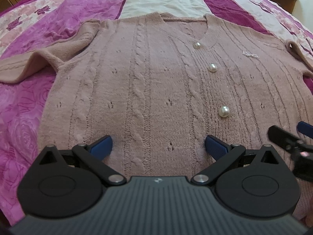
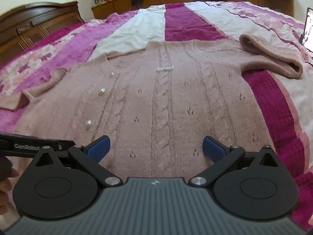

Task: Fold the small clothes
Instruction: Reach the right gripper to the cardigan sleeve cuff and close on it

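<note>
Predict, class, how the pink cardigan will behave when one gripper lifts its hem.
The cardigan is soft cable knit lying limp on the bedspread, so it will probably sag and drape rather than hold shape. Its fuzzy surface should grip the pads well. The pearl buttons may add slight swing.

The pink sweater (image 1: pixel 148 82) lies flat on the bed cover (image 1: pixel 25 101), with bare cover all around it. Both sleeves (image 2: pixel 273 58) make small bumps. The left gripper (image 1: pixel 158 146) and right gripper (image 2: pixel 156 146) sit close, side by side.
</note>
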